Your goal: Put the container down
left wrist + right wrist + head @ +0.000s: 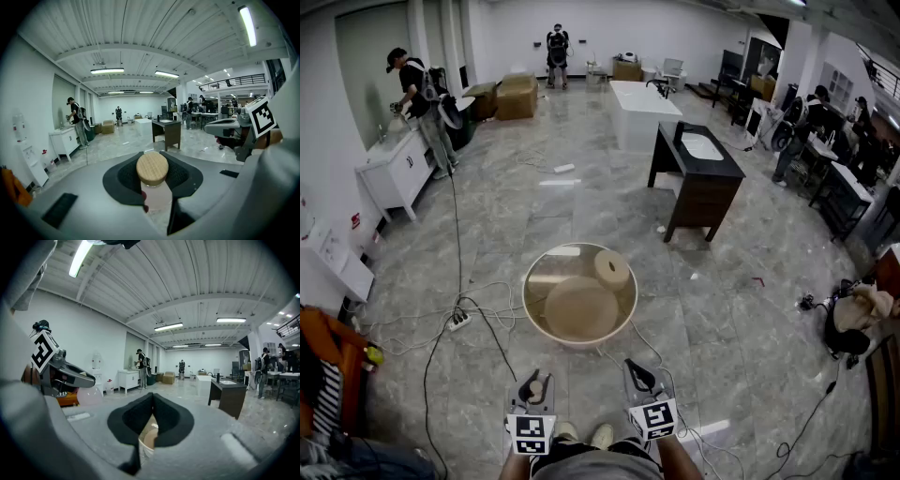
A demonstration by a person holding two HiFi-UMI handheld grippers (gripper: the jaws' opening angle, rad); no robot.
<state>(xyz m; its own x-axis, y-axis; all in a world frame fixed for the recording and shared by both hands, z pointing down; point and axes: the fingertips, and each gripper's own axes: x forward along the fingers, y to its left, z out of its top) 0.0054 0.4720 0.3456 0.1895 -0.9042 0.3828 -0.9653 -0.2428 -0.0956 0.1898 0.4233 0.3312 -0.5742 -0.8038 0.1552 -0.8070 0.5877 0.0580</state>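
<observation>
Grey tiled floor (581, 202) — 1 round tub (581, 340), loose cables (457, 244).

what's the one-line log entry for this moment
left gripper: shut on clear jar with round wooden lid | right gripper: shut, empty | placement: not yet done

The left gripper (532, 387) and right gripper (639, 377) have pale grey bodies, with black textured pads lining the jaws. Each carries a white cube (531, 433) printed with black square markers. The person wears light shoes (567, 431) and grey clothing (592, 464)
</observation>
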